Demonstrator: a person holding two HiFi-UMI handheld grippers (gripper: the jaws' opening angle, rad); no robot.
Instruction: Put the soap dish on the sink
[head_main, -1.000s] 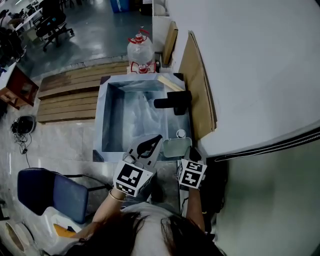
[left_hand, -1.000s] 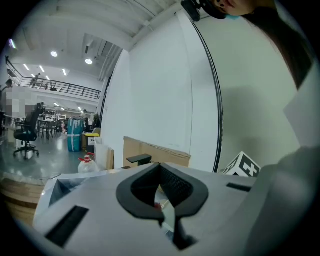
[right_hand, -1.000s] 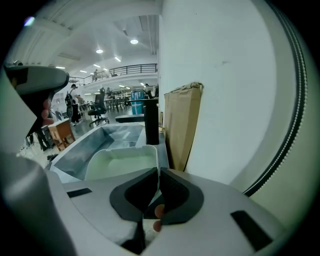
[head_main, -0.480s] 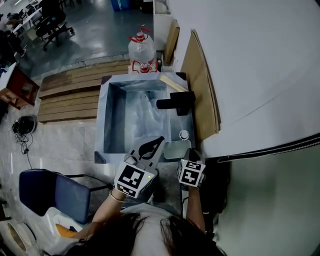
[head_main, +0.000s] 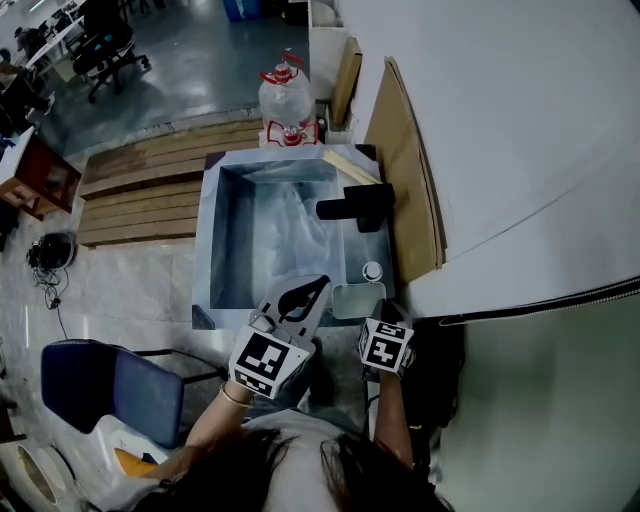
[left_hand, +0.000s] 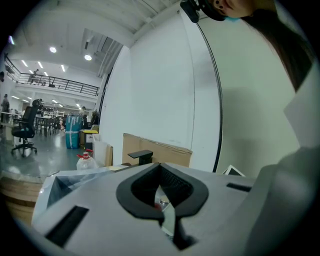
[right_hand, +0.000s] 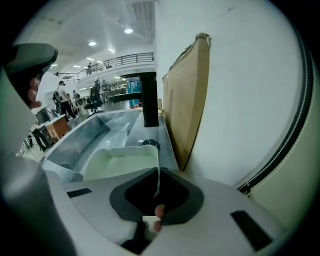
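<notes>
The soap dish (head_main: 357, 299) (right_hand: 125, 162) is a pale green shallow tray. It hovers at the near right corner of the steel sink (head_main: 203, 250) (right_hand: 75, 145), just in front of a round cap (head_main: 372, 270) on the ledge. I cannot tell whether it touches the ledge. My right gripper (head_main: 376, 313) (right_hand: 157, 186) is shut on the dish's near right rim. My left gripper (head_main: 312, 292) (left_hand: 161, 192) is shut on nothing, beside the dish at the sink's near edge. A black faucet (head_main: 355, 207) (right_hand: 148, 102) stands farther along the right ledge.
Clear plastic film lies in the basin. A cardboard sheet (head_main: 405, 190) (right_hand: 187, 95) leans on the white wall right of the sink. A water jug (head_main: 284, 100) stands behind the sink, wooden boards (head_main: 140, 195) lie to its left, and a blue chair (head_main: 110, 385) is at near left.
Almost nothing has changed. The head view has drifted slightly, and both grippers and the dish keep their places at the sink's near right corner.
</notes>
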